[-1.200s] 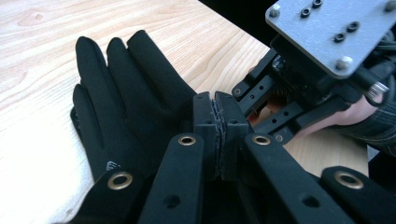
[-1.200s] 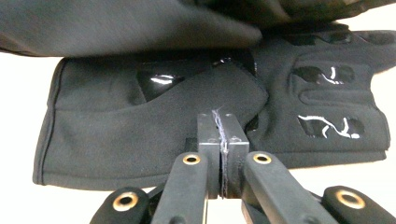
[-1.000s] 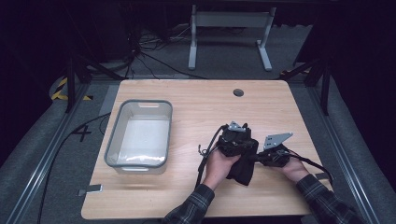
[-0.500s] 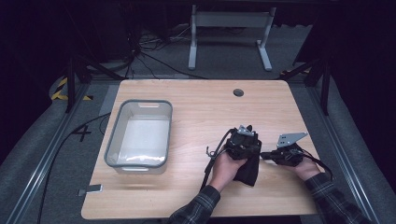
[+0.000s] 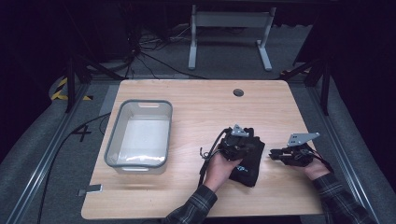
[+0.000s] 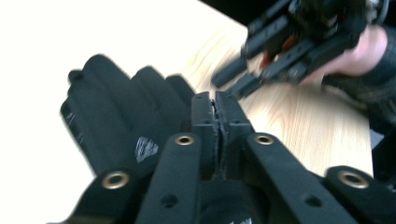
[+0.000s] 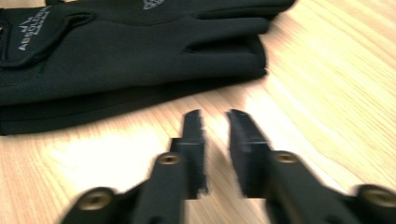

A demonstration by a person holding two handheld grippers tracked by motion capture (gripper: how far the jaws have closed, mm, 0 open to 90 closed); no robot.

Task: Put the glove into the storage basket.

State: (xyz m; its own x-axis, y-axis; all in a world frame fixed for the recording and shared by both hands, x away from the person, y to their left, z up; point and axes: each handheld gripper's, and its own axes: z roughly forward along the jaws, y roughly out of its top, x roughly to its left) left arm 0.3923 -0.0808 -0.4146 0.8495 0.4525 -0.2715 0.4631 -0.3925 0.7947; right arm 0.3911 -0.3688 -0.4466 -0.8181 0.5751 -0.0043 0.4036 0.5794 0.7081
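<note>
Bin (image 5: pixel 138 135): clear, grey-rimmed, at the table's (image 5: pixel 196 100) left; nothing to be made out in it.

Gloves (image 5: pixel 247 161): black, stacked flat right of the table's centre, well apart from the bin. In the right gripper view they lie one on the other, fingers pointing to that view's right.

Left gripper (image 5: pixel 236 142): over the gloves' far-left part. In the left gripper view its jaws are pressed together on glove fabric, with a glove (image 6: pixel 116 126) spread beyond them. A second ago it sat a little farther left and farther from the person.

Right gripper (image 5: pixel 280 155): just right of the gloves, on bare wood. Its jaws have just been opening; in the right gripper view a narrow gap stands between them with nothing in it, tips short of the glove edge (image 7: pixel 224 74). A second ago it was up against the gloves.

Meaning: the right side seems to have let go and backed off, leaving the gloves to the left gripper alone. Likely next is carrying them left to the bin, though the lower glove may stay behind.
</note>
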